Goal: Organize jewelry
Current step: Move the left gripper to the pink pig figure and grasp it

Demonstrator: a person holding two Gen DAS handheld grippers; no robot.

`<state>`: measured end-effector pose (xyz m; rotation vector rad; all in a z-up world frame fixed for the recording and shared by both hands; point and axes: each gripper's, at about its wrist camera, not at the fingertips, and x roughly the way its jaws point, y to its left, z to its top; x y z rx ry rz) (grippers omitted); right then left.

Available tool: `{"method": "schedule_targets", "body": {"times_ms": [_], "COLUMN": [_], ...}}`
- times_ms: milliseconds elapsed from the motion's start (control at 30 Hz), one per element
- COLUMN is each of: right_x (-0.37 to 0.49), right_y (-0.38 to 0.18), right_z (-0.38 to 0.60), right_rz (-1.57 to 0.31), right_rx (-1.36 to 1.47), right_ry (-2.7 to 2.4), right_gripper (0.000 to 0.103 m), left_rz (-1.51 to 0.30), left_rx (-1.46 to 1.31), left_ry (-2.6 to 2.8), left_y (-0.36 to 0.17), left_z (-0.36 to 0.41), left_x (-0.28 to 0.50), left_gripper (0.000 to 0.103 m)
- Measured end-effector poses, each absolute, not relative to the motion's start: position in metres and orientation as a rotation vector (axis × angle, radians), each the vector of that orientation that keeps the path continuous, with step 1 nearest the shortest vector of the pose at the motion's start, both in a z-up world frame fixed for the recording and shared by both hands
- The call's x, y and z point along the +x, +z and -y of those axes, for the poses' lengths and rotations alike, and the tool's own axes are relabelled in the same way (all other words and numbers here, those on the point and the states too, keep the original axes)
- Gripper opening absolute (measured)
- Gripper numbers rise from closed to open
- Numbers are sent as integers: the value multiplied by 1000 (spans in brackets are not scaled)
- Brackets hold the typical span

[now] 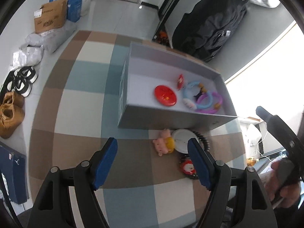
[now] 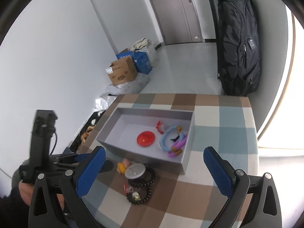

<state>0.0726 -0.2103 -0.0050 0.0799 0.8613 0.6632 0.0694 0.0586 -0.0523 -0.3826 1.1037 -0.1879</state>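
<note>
A grey open box (image 1: 133, 118) (image 2: 187, 163) sits on the checkered table. Inside lie a red disc (image 1: 165, 95) (image 2: 146, 139), a small red charm (image 1: 180, 80) (image 2: 159, 127), and blue and purple bracelets (image 1: 204, 99) (image 2: 173, 142). In front of the box lie a pink and yellow plush charm (image 1: 163, 142) (image 2: 123, 166), a white round disc (image 1: 181, 139) (image 2: 134, 171), and a dark bead bracelet (image 2: 144, 188) with a red charm (image 1: 188, 168). My left gripper (image 1: 152, 163) is open above the table, left of these loose pieces. My right gripper (image 2: 154, 171) is open above them.
The table (image 1: 81, 114) (image 2: 224, 133) has a brown, blue and white checked cloth. A black backpack (image 1: 212, 26) (image 2: 239, 47) hangs behind it. Cardboard boxes (image 1: 50, 16) (image 2: 122, 72), bags and shoes (image 1: 20, 79) lie on the floor at left.
</note>
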Motion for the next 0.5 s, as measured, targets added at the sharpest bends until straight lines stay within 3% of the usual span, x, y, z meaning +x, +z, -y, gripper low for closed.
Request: {"method": "schedule_targets", "body": {"times_ms": [500], "right_x": [56], "right_y": [-16], "right_z": [219], "right_rz": [-895], "right_rx": [63], "right_ry": [672], "right_gripper": [103], "left_rz": [-1050], "left_rx": [-234], "left_ry": [-193], "left_y": [-58], "left_z": [-33], "left_x": [62], "left_gripper": [72]}}
